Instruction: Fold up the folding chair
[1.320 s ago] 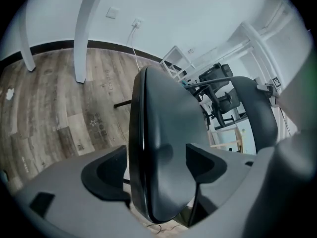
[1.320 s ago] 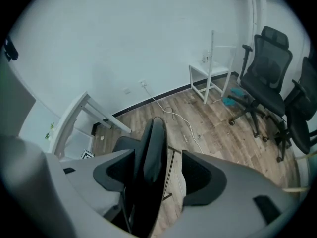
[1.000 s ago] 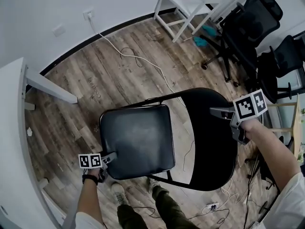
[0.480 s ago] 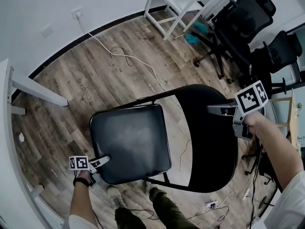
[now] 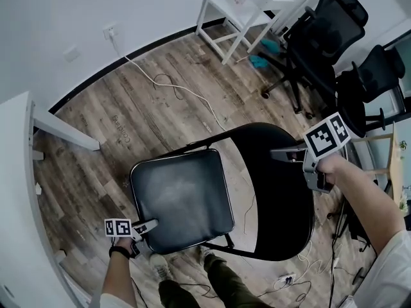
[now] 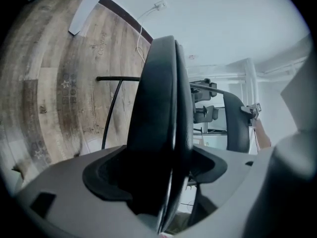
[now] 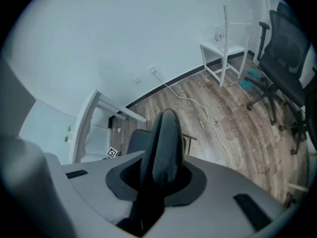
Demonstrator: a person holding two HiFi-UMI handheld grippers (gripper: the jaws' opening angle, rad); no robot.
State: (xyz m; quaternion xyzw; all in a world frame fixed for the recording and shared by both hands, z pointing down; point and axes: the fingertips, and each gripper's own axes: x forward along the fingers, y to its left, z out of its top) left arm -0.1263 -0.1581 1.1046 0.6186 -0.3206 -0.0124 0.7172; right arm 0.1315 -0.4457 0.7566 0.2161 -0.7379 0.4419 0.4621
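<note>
- Gripping the folding chair [image 5: 218, 197] at two places, the person stands at its front edge; the chair is still unfolded on the wood floor [image 5: 128, 120].
- The left gripper [image 5: 149, 224] has its jaws spread wide around the front corner of the padded seat [image 5: 183, 201]. The thick seat edge fills the gap between them, and they have just closed in a little on it.
- The right gripper [image 5: 282, 153] has its jaws narrow on the top rim of the backrest [image 5: 279, 191]. They have just been closing, with the thin rim between them.
- Beyond the seat's far edge lies bare floor, crossed by a white cable [image 5: 186, 88].
- A white desk [image 5: 19, 191] stands well to the chair's left.
- Black office chairs [image 5: 321, 37] crowd the room past the backrest, with a small white table [image 5: 231, 11] beside them.
- The person's legs [image 5: 212, 274] are just under the seat's near edge.
</note>
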